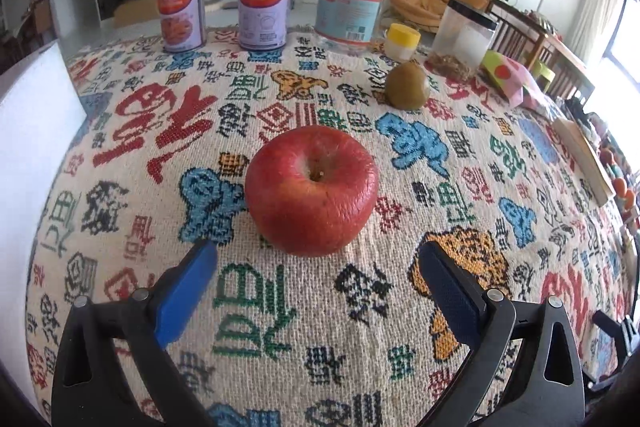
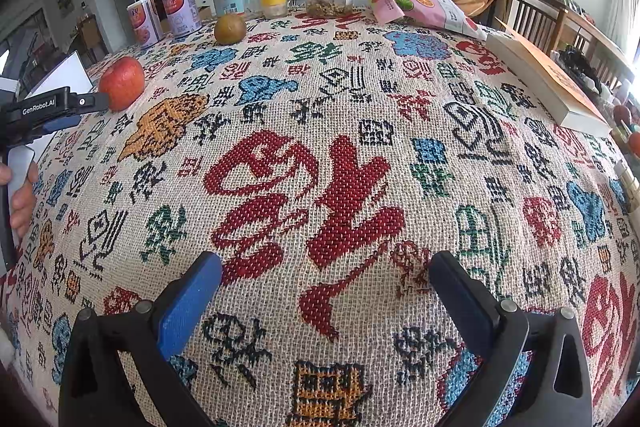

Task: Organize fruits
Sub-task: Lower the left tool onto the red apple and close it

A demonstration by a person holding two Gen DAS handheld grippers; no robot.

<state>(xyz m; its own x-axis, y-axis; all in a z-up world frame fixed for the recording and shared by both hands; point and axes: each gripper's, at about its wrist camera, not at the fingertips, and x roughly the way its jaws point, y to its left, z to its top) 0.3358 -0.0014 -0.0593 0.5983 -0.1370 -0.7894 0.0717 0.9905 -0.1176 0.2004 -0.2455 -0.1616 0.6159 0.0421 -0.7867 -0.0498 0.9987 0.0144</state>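
In the left wrist view the left gripper [image 1: 316,259], released, hovers just short of the red apple [image 1: 311,189] on the counter [image 1: 280,307], apparently approaching, needing to straddle then clench; in the right wrist view the right gripper [image 2: 326,269] hangs released, well apart from that apple.

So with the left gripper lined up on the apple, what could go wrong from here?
1. The left gripper is open just short of the red apple; the round fruit may roll on the woven tablecloth if one finger touches first.
2. A pushed apple could roll toward the brownish pear behind it.
3. The right gripper hangs open over bare cloth, too far to steady anything.
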